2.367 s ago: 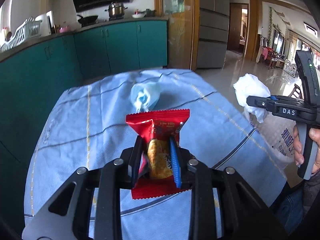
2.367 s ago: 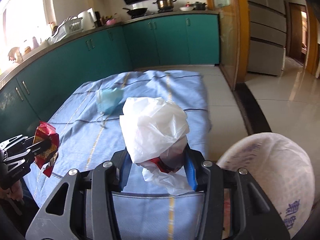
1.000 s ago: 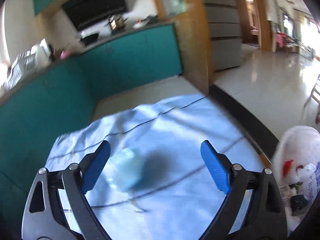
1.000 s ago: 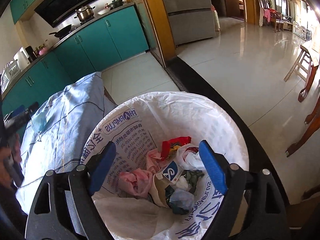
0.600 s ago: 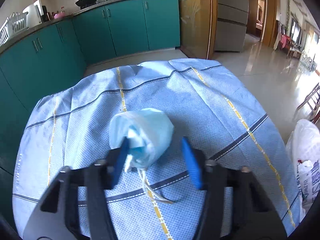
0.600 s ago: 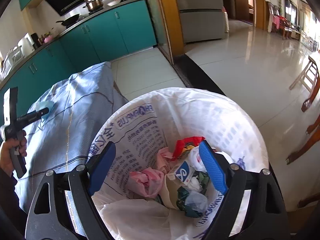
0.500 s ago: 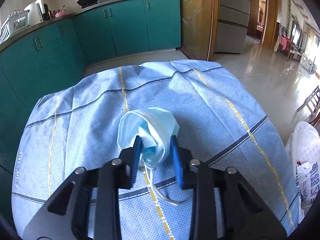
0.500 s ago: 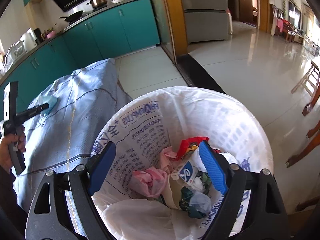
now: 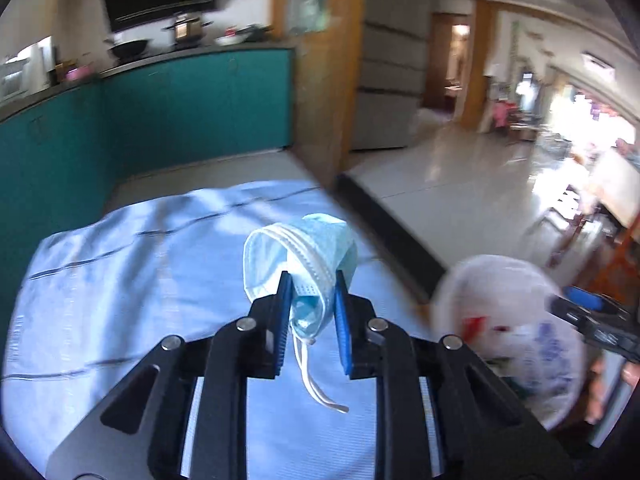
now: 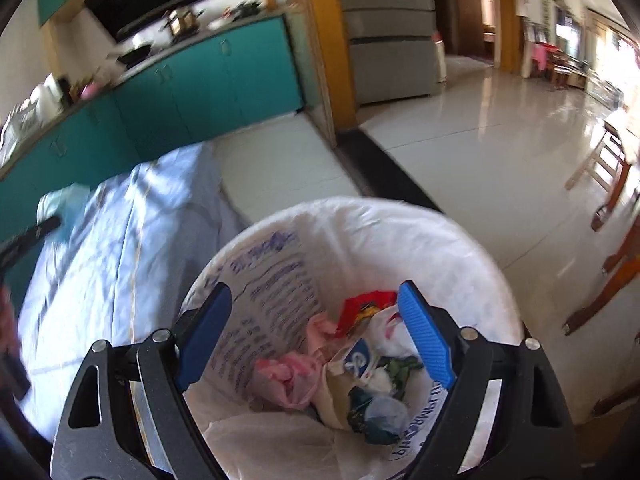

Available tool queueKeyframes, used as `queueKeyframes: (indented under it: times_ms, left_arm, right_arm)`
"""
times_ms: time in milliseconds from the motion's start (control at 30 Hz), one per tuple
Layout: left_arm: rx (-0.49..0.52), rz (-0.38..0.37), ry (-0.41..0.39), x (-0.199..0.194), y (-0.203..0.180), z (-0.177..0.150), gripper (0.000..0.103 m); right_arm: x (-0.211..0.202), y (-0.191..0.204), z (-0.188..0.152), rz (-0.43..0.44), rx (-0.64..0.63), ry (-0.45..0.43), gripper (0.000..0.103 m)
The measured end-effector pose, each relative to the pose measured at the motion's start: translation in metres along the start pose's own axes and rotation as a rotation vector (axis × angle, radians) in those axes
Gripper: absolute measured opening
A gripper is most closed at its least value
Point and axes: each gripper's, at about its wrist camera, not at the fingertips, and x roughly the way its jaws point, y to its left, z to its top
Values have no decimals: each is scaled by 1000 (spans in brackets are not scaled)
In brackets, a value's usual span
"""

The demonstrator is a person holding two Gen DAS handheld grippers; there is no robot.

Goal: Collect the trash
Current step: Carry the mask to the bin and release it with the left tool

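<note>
Face mask [image 9: 304, 256], light blue and crumpled, is pinched between the blue pads of the left gripper [image 9: 310, 300], above the blue tablecloth [image 9: 120, 280]; its white ear loops hang down loose. To the right stands the trash bin [image 10: 400, 232], lined with a white printed bag and already holding wrappers. Right gripper [image 10: 316, 332] hovers over the bin, fingers wide apart and holding nothing.

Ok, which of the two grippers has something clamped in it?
The left gripper, shut on the blue face mask; the right gripper gapes empty over the trash bin.
</note>
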Motion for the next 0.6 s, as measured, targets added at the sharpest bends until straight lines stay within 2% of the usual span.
queueKeyframes:
  times_ms: [133,233,367,400,433,500,600]
  left_arm:
    - [66,-104,3,-1,-60,-9,22]
    - [121,-192,47,12,-108,-25,22]
    - [189,-238,62,28,-153,-40,25]
    - [198,-251,67,33,-160,-42,34]
    - [201,-263,72,37,-164,-43,57]
    - [197,-246,50,37,-168,-47,82]
    - [211,-194,33,30,-162,-44,83]
  right_arm:
    - [-15,-21,4,-36,75,-69,83]
    - [-23,-39,6,-72,139,-104,91]
    - [-30,-62,7,-71,233,-120,91]
    - [-30,-66,7,-70,245,-121,91]
    - [-31,-69,8,-72,252,-125,91]
    - [-33,-70,8,-78,246,-134,91]
    - [-40,-70,8,-63,233,-165,91]
